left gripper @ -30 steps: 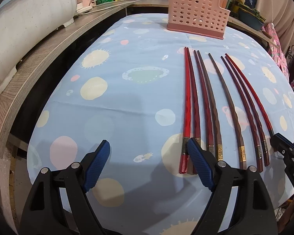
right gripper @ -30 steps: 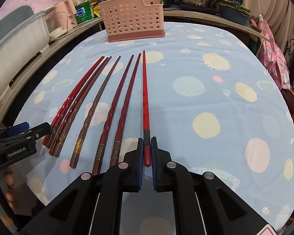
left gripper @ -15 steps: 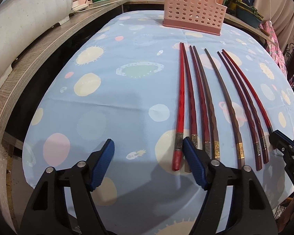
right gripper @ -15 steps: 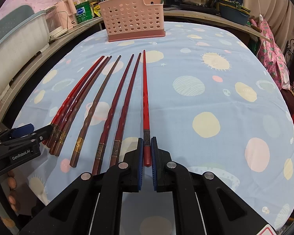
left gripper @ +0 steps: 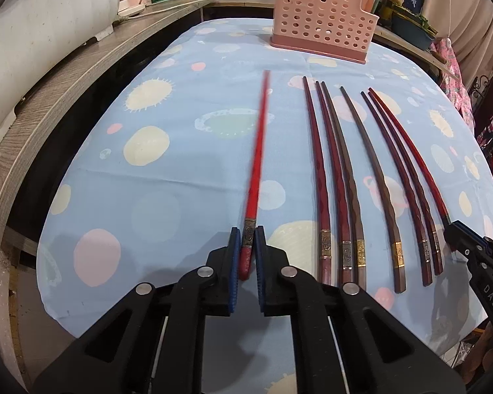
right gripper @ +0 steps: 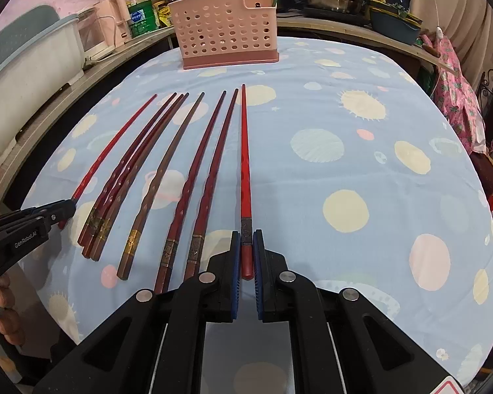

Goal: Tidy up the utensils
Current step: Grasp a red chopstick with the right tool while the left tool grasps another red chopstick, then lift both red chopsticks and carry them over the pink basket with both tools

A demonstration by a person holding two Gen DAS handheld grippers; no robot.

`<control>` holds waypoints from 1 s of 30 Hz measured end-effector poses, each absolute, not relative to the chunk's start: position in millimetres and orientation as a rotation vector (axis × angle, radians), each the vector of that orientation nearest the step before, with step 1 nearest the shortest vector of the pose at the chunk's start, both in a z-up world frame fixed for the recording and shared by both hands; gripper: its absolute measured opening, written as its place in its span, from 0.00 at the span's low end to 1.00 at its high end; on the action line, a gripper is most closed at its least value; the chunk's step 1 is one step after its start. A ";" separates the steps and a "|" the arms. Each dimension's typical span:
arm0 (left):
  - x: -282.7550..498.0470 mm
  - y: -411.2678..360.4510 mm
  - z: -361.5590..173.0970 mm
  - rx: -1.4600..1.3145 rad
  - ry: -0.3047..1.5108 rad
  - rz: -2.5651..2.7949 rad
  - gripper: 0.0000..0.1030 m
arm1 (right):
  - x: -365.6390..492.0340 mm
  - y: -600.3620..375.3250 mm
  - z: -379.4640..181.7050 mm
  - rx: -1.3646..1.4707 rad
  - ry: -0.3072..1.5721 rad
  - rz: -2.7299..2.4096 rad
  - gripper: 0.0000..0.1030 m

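My left gripper [left gripper: 246,246] is shut on the thick end of a bright red chopstick [left gripper: 257,157], which looks blurred and sits left of the row. My right gripper [right gripper: 246,246] is shut on the thick end of another bright red chopstick [right gripper: 245,164] at the right end of the row. Several dark red and brown chopsticks [left gripper: 345,180] lie side by side on the blue spotted tablecloth [left gripper: 148,197]; they also show in the right wrist view [right gripper: 167,170]. A pink perforated utensil basket [left gripper: 322,29] stands at the far edge, also in the right wrist view [right gripper: 226,29].
A wooden counter [left gripper: 65,92] runs along the left with a white appliance [left gripper: 33,32], bottles and pots behind. Pots and a dark bowl [right gripper: 394,26] stand at the back right. The cloth's edge drops off close in front of both grippers.
My left gripper was open beside the leftmost red chopstick; it has shut on that chopstick and shifted it left, away from the row. My right gripper has kept its hold without moving.
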State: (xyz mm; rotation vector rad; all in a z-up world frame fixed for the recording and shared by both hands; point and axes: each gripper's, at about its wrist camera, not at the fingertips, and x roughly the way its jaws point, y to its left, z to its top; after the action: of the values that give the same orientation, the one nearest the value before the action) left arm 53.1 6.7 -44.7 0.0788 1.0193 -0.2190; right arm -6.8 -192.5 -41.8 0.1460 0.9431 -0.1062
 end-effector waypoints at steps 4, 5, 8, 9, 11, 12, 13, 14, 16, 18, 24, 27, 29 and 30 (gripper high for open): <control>54.9 8.4 -42.9 0.073 1.032 -0.214 0.07 | -7.5 -195.3 -38.2 0.152 0.933 -0.109 0.07; 55.7 9.1 -42.6 0.070 1.036 -0.214 0.07 | -7.6 -196.6 -36.8 0.155 0.929 -0.110 0.07; 58.2 11.6 -37.9 0.061 1.038 -0.210 0.07 | -7.1 -200.8 -31.4 0.163 0.916 -0.112 0.07; 58.4 12.0 -35.4 0.061 1.034 -0.208 0.07 | -6.6 -202.1 -28.9 0.166 0.912 -0.112 0.07; 59.5 13.3 -28.2 0.052 1.026 -0.211 0.07 | -5.5 -205.3 -22.3 0.177 0.899 -0.110 0.07; 60.3 14.0 -24.7 0.048 1.021 -0.211 0.07 | -4.6 -206.7 -19.0 0.180 0.892 -0.111 0.07; 61.3 14.6 -20.1 0.043 1.015 -0.213 0.07 | -3.9 -208.1 -15.1 0.180 0.884 -0.111 0.07; 62.4 14.9 -15.5 0.037 1.009 -0.215 0.07 | -2.9 -209.6 -10.0 0.181 0.873 -0.112 0.07; 65.5 15.9 -4.5 0.025 0.992 -0.221 0.07 | -0.8 -213.0 -0.1 0.184 0.853 -0.112 0.07; 69.8 16.9 8.0 0.014 0.972 -0.224 0.07 | 2.1 -217.0 11.1 0.182 0.829 -0.117 0.07; 87.1 16.9 42.7 -0.004 0.917 -0.223 0.07 | 15.5 -234.9 48.6 0.200 0.751 -0.126 0.07; 98.7 17.2 57.5 -0.017 0.898 -0.219 0.07 | 22.7 -245.6 67.4 0.217 0.709 -0.126 0.07; 107.4 17.0 70.1 -0.025 0.877 -0.215 0.07 | 28.7 -252.9 80.3 0.232 0.683 -0.122 0.07; 110.8 16.5 76.6 -0.029 0.865 -0.215 0.07 | 31.8 -256.0 86.1 0.237 0.670 -0.121 0.07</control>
State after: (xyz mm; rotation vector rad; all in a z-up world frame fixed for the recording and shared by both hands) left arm 110.8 16.5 76.6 -0.0294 0.8649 -0.2148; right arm 31.8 -256.0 86.1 0.2367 0.6701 -0.1209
